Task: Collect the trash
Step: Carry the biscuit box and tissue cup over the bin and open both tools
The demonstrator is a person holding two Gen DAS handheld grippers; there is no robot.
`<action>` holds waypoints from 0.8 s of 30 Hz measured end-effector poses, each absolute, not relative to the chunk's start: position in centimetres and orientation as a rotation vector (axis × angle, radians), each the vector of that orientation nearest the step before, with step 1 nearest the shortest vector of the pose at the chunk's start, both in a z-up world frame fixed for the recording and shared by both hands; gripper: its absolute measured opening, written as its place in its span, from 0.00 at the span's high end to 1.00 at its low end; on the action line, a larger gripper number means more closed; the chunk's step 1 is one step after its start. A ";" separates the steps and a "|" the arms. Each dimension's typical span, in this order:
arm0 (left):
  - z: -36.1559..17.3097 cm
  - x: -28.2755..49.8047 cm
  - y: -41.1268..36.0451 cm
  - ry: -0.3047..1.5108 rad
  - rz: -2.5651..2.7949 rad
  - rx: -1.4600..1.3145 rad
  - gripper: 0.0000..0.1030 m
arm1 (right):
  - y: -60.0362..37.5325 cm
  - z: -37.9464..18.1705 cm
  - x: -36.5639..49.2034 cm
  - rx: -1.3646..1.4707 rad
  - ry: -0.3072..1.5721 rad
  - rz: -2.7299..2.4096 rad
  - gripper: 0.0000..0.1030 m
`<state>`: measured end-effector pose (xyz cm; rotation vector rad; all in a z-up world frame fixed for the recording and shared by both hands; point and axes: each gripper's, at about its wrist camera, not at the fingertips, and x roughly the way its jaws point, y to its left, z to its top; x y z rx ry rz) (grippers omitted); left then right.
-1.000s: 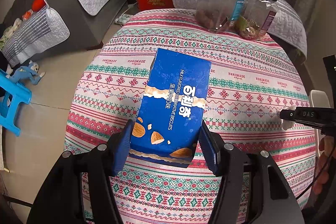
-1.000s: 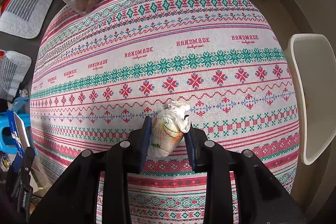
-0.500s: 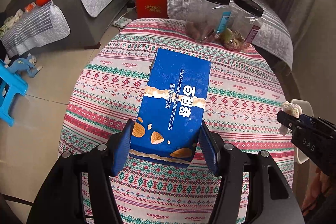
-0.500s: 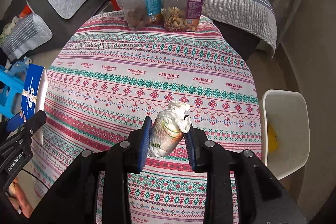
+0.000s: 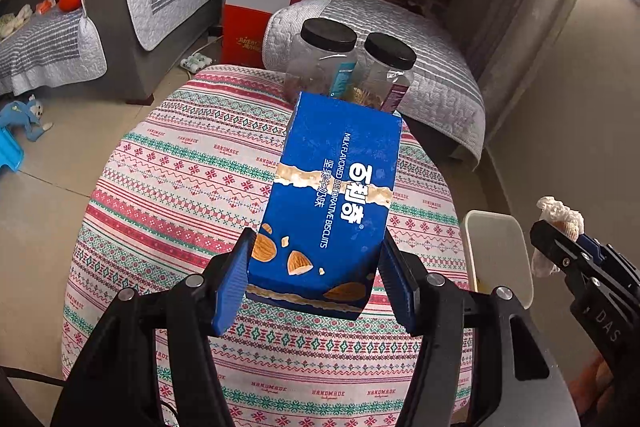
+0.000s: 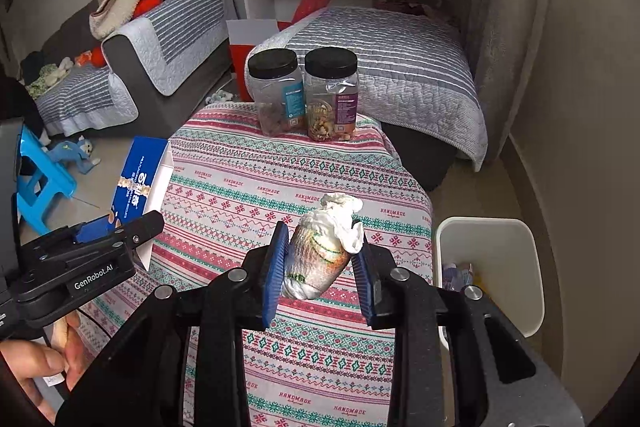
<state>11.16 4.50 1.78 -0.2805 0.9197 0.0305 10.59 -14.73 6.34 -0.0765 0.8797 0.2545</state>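
Patterned red-and-green cloth [image 5: 176, 195] covers the table, with a grey sofa [image 6: 168, 39] at ten o'clock and a quilted bed [image 6: 400, 47] at twelve beyond it. At the left, the left gripper [image 5: 316, 275] has its blue pads pressed against both sides of a blue biscuit box [image 5: 332, 195], held up off the cloth with its long side pointing toward twelve o'clock. Two black-lidded jars [image 6: 304, 91] stand side by side at the far edge of the table. Further right, the right gripper [image 6: 320, 267] clamps a crumpled wad of tissue [image 6: 324, 247] narrowly between its pads, above the cloth. At four o'clock from the wad, a white bin [image 6: 496, 231] sits on the floor just beside the table, with scraps inside
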 end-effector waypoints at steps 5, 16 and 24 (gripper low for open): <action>2.4 10.9 2.0 0.885 0.001 -0.252 0.43 | -17.4 6.6 10.5 -0.049 0.868 0.258 0.71; 2.6 14.3 -5.6 0.858 -0.137 -0.235 0.43 | -23.2 6.3 11.9 -0.010 0.833 0.167 0.71; 1.1 17.3 -14.2 0.899 -0.277 -0.193 0.43 | -30.5 5.3 13.1 0.064 0.853 0.039 0.71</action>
